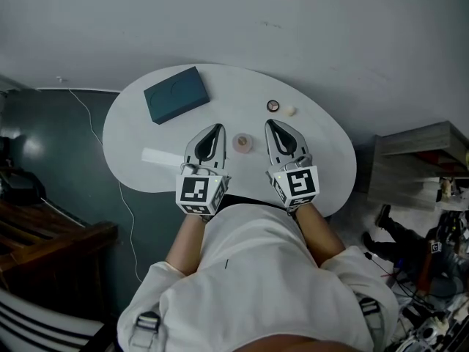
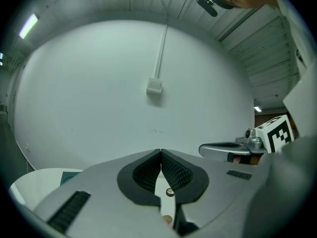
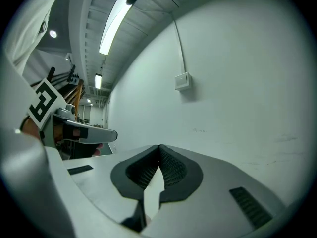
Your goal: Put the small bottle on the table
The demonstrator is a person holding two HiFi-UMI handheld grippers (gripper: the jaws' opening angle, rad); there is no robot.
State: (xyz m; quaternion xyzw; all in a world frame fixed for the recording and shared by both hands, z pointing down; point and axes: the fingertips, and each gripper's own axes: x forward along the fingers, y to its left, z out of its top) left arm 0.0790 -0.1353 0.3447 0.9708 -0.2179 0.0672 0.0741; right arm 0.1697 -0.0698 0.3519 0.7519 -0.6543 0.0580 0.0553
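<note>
A small pinkish bottle (image 1: pixel 242 143) stands on the white table (image 1: pixel 322 152), seen from above, between my two grippers. My left gripper (image 1: pixel 218 127) hovers just left of it, jaws shut and empty. Just right of the bottle, my right gripper (image 1: pixel 270 123) is also shut with nothing in it. In the left gripper view the jaw tips of the left gripper (image 2: pixel 161 151) meet, and the bottle's top (image 2: pixel 167 219) peeks through the gap below them. The right gripper view shows the right gripper (image 3: pixel 159 147) closed against a bare white wall.
A teal box (image 1: pixel 176 94) lies at the table's far left. A small dark ring (image 1: pixel 272 106) and a cream bead (image 1: pixel 291 111) sit beyond the right gripper. A white strip (image 1: pixel 161 156) lies left of the left gripper. Shelving (image 1: pixel 418 167) stands to the right.
</note>
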